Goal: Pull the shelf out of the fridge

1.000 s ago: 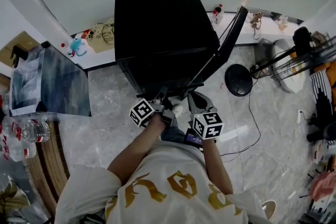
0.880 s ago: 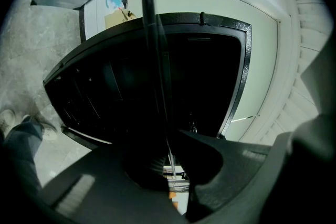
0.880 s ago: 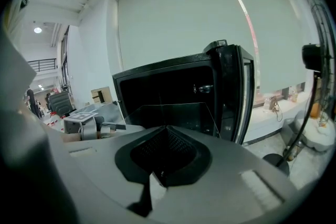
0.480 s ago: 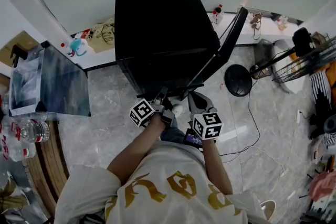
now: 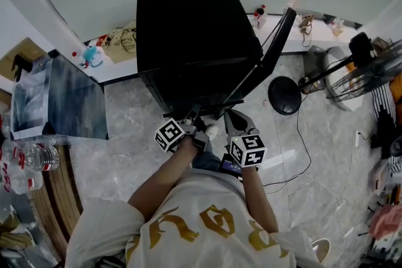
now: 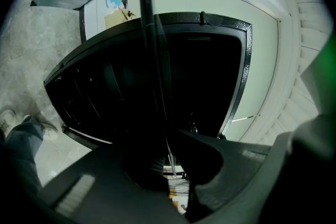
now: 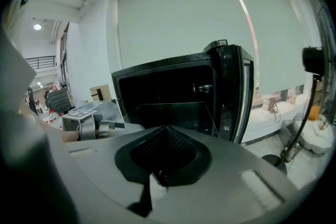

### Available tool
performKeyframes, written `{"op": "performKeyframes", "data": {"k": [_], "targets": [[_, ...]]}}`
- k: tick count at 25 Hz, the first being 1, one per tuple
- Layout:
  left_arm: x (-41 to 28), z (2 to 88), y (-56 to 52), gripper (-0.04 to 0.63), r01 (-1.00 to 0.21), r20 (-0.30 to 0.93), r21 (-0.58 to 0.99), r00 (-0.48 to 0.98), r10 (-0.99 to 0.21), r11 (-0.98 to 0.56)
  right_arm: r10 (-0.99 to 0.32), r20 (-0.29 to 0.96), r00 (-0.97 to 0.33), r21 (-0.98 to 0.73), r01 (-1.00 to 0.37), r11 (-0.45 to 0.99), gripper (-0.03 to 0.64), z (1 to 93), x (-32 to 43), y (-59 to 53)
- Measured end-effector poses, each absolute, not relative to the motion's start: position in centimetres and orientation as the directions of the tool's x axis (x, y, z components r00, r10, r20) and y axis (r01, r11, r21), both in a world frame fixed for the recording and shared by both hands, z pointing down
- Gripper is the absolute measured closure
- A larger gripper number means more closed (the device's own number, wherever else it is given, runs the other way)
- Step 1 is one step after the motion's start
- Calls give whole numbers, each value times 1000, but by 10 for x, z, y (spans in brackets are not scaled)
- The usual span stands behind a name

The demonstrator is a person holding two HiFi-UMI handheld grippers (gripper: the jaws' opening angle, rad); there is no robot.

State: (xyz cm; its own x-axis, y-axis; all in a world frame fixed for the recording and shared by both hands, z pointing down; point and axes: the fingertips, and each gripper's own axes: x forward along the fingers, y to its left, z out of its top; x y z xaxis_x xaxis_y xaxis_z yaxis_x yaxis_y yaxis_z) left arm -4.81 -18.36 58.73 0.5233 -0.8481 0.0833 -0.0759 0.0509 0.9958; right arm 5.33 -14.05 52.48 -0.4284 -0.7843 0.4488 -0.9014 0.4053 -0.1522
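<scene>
My left gripper [image 6: 169, 152] and right gripper [image 7: 164, 136] both stay pinched on the glass shelf's [image 7: 173, 113] near edge. The shelf sits partly out of the open black fridge [image 5: 188, 28]. Nothing has shifted since a second ago.

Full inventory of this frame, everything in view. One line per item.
fridge: 1, black, centre, against the white wall, door open on its right
glass shelf: 1, clear, sticking out of the fridge front
floor fan: 1, black, right of the fridge
panel: 1, grey-blue, left of the fridge
water bottles: several, clear, far left edge
paper bag: 1, brown, white ledge left of the fridge
cable: 1, black, floor at right
shirt: 1, cream with gold print, bottom centre
left gripper: 1, dark, shut on the glass shelf's front edge
right gripper: 1, grey, shut on the same edge
</scene>
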Motion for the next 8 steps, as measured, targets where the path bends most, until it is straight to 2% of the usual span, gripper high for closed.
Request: {"op": "performKeyframes", "data": {"k": [8], "targets": [[-49,588,-183,572,-62,79,997,522,-849,55,-785,447,-429,-153,-901,406,601,525,53,-140]]}}
